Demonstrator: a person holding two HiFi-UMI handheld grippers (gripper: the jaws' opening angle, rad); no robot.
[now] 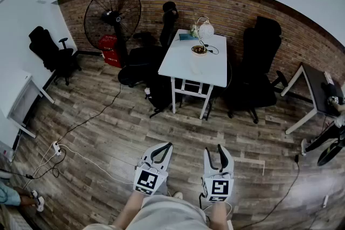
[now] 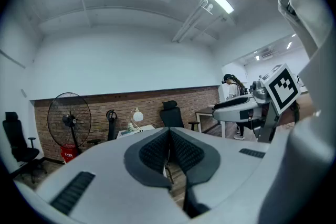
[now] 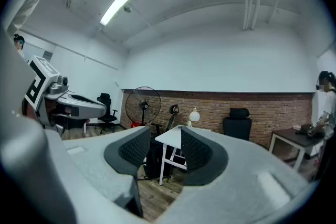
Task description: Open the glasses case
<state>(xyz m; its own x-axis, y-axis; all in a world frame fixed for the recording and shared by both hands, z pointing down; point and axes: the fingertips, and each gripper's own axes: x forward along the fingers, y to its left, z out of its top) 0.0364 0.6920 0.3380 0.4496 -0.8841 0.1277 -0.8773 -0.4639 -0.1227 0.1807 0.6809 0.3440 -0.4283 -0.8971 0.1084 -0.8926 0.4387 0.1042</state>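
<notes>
Dark ribbed fingers (image 2: 155,152) of the left gripper (image 1: 167,146) press together on nothing, the right gripper (image 1: 213,150) spread and empty, both low in frame, well apart from the white desk (image 1: 183,64) upper centre; no glasses case is discernible, so approaching seems first.

We can't pick out the glasses case for certain from here. The likely spots are all far off, on the white table (image 1: 182,65) by the brick wall. Near the table's middle lies a small oval thing (image 1: 199,50), dark inside with a paler rim, with a thin dark cord (image 1: 211,50) trailing just beside it. Whether that's the case, open or shut, we can't tell. At the far edge lies a flat blue item (image 1: 187,36), also too small to name.
</notes>
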